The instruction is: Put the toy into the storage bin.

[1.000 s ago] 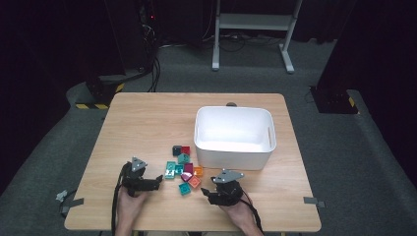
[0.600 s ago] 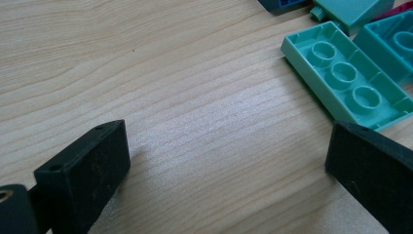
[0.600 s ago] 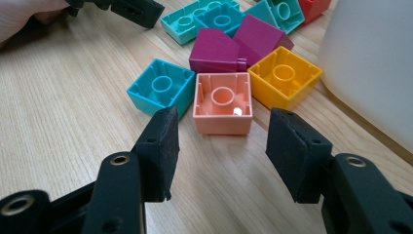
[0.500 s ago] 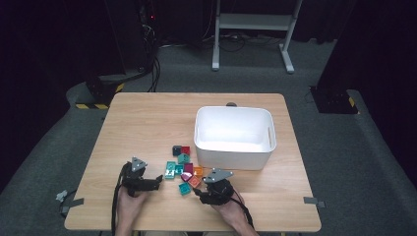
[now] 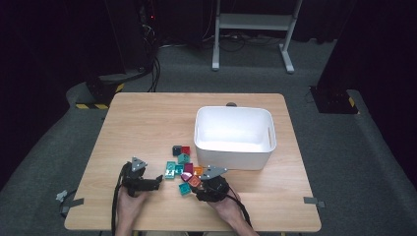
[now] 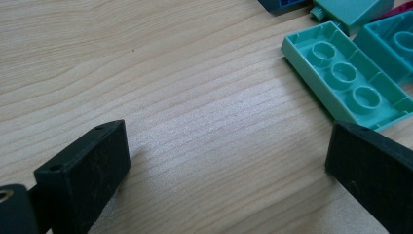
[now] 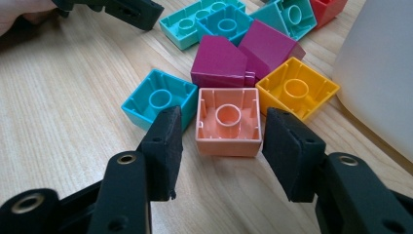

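1. The right claw (image 7: 221,141) rests low on the light wooden worktop (image 5: 147,123), at about 6 o'clock of the block pile. Its two black jaws stand either side of a salmon-pink square plastic block (image 7: 227,121) that lies hollow side up.
2. Those jaws have just been closing. The pink block is between them, yet a thin gap shows on each side, so the pads do not press on it.
3. Touching the pink block at 9 o'clock in the right gripper view is a turquoise square block (image 7: 158,97), also hollow side up. At 2 o'clock lies a yellow square block (image 7: 297,90), and at 12 o'clock a magenta sloped block (image 7: 221,61).
4. The white plastic tub (image 5: 235,157) stands just beyond the pile, at its 2 o'clock in the high view, with the yellow block close to its wall.
5. The left claw (image 6: 224,161) sits at 9 o'clock of the pile. Its jaws are wide apart over bare wood with nothing between them.
6. A long mint-green plastic block (image 6: 343,80), upside down with three round sockets, lies just past its right-hand jaw.
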Motion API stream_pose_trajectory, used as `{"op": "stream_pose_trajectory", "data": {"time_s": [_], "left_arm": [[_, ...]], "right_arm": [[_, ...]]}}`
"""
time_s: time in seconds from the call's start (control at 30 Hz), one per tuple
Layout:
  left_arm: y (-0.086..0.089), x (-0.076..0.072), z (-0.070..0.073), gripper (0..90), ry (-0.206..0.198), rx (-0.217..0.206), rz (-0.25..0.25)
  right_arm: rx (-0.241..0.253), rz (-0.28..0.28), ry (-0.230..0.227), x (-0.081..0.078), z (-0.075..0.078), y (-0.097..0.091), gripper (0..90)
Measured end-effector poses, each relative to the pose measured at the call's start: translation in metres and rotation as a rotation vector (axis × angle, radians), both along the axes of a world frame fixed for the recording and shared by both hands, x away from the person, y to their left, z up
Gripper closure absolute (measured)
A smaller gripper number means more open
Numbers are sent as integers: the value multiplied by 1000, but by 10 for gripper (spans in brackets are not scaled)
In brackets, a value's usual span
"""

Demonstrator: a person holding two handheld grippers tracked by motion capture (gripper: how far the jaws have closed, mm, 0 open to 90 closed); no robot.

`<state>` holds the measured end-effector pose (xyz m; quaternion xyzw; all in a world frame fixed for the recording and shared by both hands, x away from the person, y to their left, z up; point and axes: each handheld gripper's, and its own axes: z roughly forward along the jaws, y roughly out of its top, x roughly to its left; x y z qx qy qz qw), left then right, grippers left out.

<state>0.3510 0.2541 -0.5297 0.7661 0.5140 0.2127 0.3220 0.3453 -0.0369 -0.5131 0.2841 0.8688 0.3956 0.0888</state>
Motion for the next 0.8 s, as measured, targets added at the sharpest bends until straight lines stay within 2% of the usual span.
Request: {"op": "stream_pose_trajectory", "data": {"time_s": [0.17,0.33,0.6,0.8], "left_arm": [[0,0,0,27,0,1,0],[0,0,0,26,0,1,0],[0,0,0,26,-1,1,0],[0,0,0,27,-1,1,0]], "right_arm": [[-13,-1,10,1,-2,1,524],[-20,0,1,0,-4,1,578],[-13,5,-15,-4,-3,-3,590],[-3,10,-36,-9,5,-12,591]]}}
